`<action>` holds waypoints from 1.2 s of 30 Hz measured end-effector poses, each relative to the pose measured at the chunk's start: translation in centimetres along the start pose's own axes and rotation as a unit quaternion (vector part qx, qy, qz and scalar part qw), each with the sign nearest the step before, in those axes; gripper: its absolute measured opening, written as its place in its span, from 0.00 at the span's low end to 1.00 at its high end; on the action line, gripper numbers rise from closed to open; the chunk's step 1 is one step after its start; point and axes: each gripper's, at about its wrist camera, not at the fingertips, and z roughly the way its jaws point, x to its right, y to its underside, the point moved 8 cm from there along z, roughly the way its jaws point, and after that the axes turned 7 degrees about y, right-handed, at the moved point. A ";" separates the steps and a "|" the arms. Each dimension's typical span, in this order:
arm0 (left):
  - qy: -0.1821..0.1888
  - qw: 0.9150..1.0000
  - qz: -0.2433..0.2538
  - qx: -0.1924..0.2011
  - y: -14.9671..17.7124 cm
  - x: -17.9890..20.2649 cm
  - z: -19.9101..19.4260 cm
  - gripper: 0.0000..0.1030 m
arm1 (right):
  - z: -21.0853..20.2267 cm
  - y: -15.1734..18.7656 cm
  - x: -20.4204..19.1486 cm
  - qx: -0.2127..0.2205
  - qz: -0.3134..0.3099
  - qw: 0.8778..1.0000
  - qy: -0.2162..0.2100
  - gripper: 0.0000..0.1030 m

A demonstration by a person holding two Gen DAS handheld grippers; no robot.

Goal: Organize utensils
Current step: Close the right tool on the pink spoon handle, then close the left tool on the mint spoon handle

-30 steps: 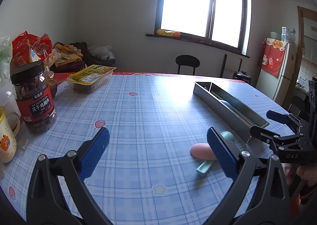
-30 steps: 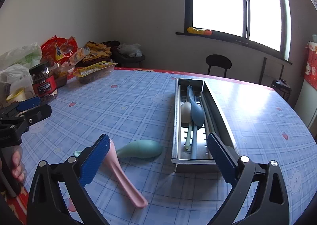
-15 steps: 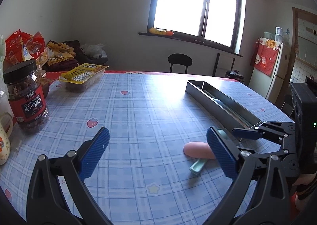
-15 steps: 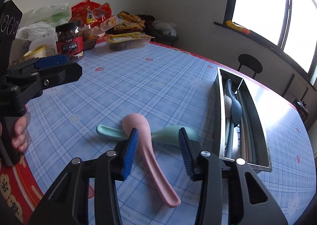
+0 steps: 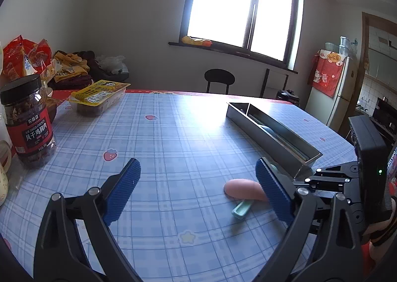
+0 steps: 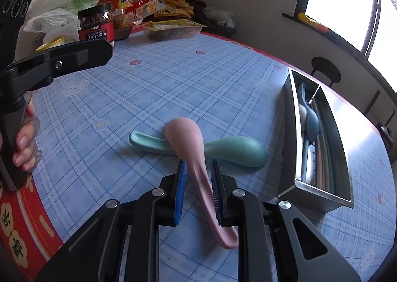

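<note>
A pink spoon (image 6: pixel 191 143) lies across a teal spoon (image 6: pixel 233 150) on the blue checked tablecloth. My right gripper (image 6: pixel 198 177) straddles the pink spoon's handle, its blue pads close on either side; a thin gap still shows. The metal utensil tray (image 6: pixel 320 190) stands to the right and holds several spoons. In the left wrist view, my left gripper (image 5: pixel 198 182) is wide open and empty above the table, with the pink spoon (image 5: pixel 242 189), the teal handle tip (image 5: pixel 242 208) and the tray (image 5: pixel 268 133) ahead to the right.
A jar of dried chicken (image 5: pixel 27 120), snack bags (image 5: pixel 22 56) and a packaged food tray (image 5: pixel 99 98) crowd the table's left. A mug (image 5: pixel 3 177) stands at the left edge. A black chair (image 5: pixel 219 81) is beyond the table.
My right gripper has dropped toward the table and narrowed from wide open to nearly shut around the pink spoon's handle. The left gripper has stayed open, shifting slightly.
</note>
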 end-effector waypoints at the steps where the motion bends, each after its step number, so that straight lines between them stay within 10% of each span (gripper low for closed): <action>1: 0.001 1.000 0.001 0.000 0.0 0.1 0.0 0.89 | 0.2 0.0 -0.1 -0.003 -0.001 1.000 -0.003 0.19; 15: 0.013 1.000 -0.002 -0.016 0.3 0.2 0.6 0.81 | 0.6 0.4 -0.7 -0.027 -0.020 0.999 0.016 0.25; 28: 0.035 0.991 0.045 -0.125 2.3 2.5 3.8 0.43 | -1.9 3.3 3.7 -0.024 0.138 0.988 -0.067 0.13; 36: 0.066 0.973 0.127 -0.183 2.8 6.9 7.1 0.55 | -2.0 3.6 5.6 -0.008 0.184 0.982 -0.046 0.13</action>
